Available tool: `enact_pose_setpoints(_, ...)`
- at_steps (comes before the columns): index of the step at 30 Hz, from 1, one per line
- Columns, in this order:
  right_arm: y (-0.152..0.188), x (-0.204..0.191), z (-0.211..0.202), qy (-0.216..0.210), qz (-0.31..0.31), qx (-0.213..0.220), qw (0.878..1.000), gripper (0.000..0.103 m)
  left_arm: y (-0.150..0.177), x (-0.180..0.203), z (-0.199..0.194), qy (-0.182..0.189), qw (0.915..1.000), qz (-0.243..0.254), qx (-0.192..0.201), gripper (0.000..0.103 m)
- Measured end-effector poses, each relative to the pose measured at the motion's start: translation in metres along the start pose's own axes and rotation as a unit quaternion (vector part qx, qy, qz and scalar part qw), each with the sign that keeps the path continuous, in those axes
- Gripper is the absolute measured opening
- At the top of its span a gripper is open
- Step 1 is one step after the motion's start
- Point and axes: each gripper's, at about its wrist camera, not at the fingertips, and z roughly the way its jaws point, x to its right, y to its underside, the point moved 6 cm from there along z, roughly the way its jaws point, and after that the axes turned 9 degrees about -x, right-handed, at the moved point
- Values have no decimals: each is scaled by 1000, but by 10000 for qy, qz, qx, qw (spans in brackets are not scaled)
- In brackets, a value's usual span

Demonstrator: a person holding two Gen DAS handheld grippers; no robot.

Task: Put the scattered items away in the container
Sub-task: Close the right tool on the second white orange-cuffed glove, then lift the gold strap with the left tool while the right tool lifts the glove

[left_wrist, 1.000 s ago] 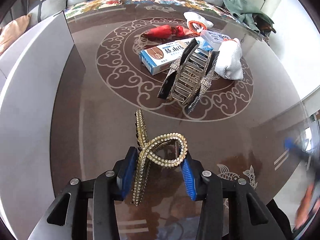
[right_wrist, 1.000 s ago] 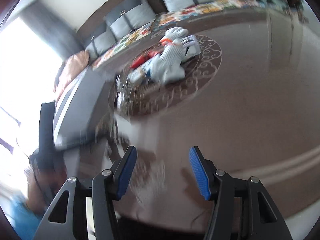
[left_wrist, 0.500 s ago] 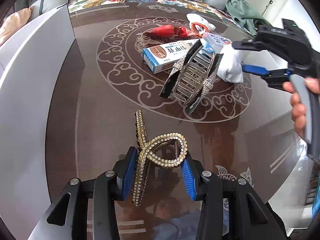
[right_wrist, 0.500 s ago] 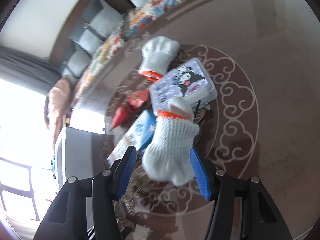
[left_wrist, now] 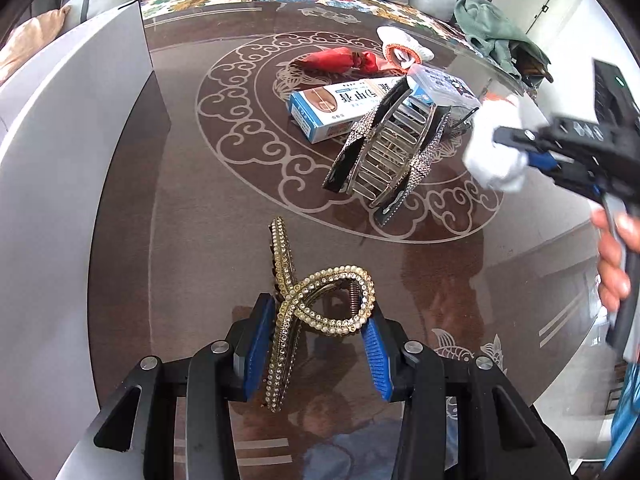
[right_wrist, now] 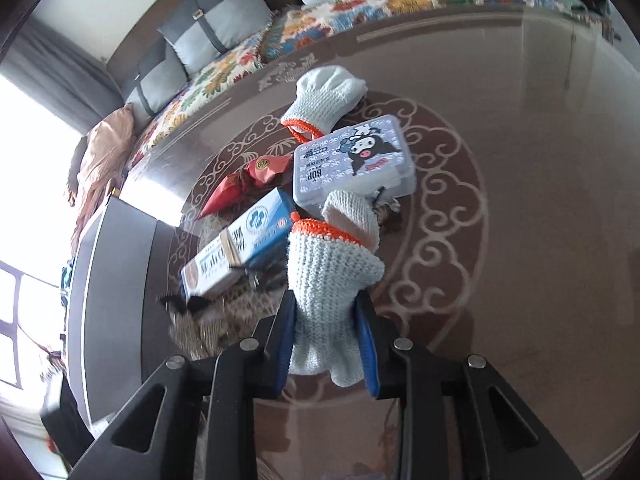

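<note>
Two grasps are in hand: our left gripper (left_wrist: 316,336) clamps the gold hair claw (left_wrist: 316,304), our right gripper (right_wrist: 326,344) pinches a white knit glove (right_wrist: 328,280) above the tabletop (right_wrist: 520,200). Next, we carry both to the grey container (left_wrist: 60,200) left of the medallion.

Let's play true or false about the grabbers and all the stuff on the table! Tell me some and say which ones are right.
1. The left gripper holds a gold hair clip. True.
2. The right gripper is empty. False: it is shut on a white glove with an orange cuff.
3. A second white glove lies on the table behind the cartoon box. True.
4. The blue and white carton stands upright. False: it lies on its side.
5. The big black hair clip is in a gripper. False: it sits on the table, leaning against the carton.
</note>
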Motion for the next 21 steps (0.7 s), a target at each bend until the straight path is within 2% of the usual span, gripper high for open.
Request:
enact_pose_setpoints(9,66,3,-18,-89,-288,-99,9995,29,8,2,-8,19,9999,-84,77,43)
enact_pose_setpoints(14,104,-15,-10,-110,-623,-267,9976,29,14,3,-8,46,9998,-151,84,43)
enact_pose_setpoints(21,146,-40,-7,128,-1221,-303,9920,29,27,6,-6,19,9998,-174,27,43)
